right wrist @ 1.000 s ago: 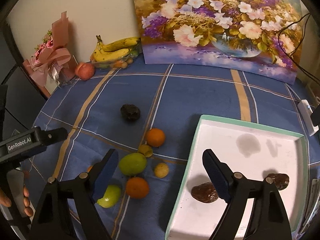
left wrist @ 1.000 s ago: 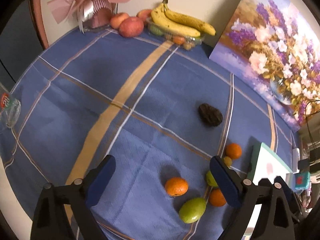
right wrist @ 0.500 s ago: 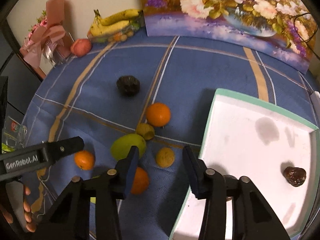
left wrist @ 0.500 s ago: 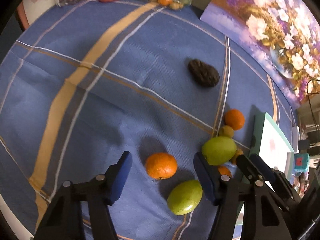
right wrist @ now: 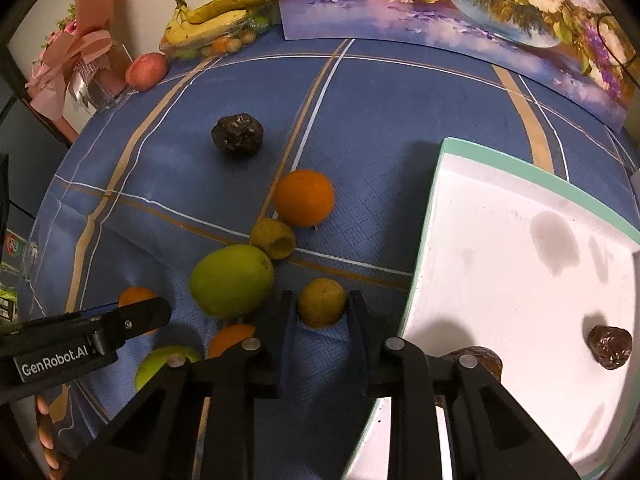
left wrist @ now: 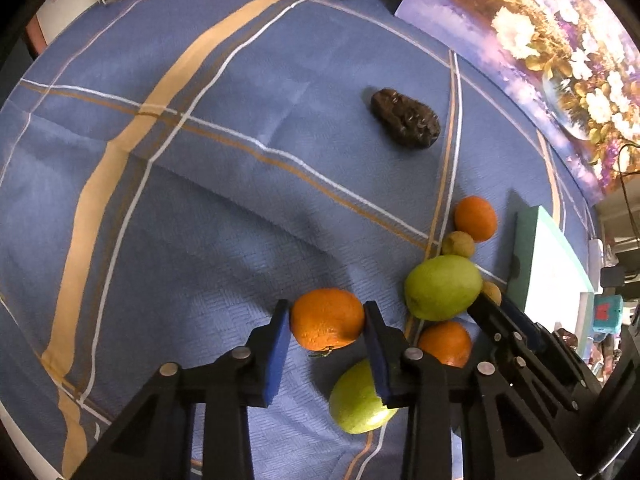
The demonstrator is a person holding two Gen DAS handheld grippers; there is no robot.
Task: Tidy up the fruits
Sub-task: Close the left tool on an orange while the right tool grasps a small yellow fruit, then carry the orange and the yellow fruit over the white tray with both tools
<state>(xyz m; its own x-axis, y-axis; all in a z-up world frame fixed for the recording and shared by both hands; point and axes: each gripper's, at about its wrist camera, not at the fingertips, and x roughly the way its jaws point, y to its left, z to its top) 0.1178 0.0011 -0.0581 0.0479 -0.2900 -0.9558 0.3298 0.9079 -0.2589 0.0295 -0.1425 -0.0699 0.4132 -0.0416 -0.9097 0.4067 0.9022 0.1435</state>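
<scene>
- Two grips at once: your left gripper (left wrist: 326, 322) has just closed its jaws on an orange (left wrist: 327, 319), blue pads pressed against both sides of it, the fruit resting on the blue checked tablecloth (left wrist: 240, 200).
- Your right gripper (right wrist: 322, 312) has likewise just squeezed in, and its jaws now clamp a small yellow-brown fruit (right wrist: 321, 303), also down on the cloth.
- Just left of that little fruit lies a big green fruit (right wrist: 231, 280), touching a second small yellow fruit (right wrist: 274, 237) behind it.
- Beyond those, a second orange (right wrist: 304, 197) sits on a cloth stripe, and further back a dark wrinkled fruit (right wrist: 237, 134) lies on its own.
- A third orange (left wrist: 445, 343) and another green fruit (left wrist: 358, 400) lie partly hidden under your left gripper's arms.
- To your right is the white tray with the green rim (right wrist: 520, 168); one dark wrinkled fruit (right wrist: 609, 345) lies near its right side, another dark one (right wrist: 478, 360) peeks out behind your right gripper.
- At the far edge you've got bananas (right wrist: 216, 16) on a clear box, a red apple (right wrist: 146, 71), a pink-wrapped bouquet (right wrist: 80, 60) and a flower painting (right wrist: 460, 0) leaning on the wall.
</scene>
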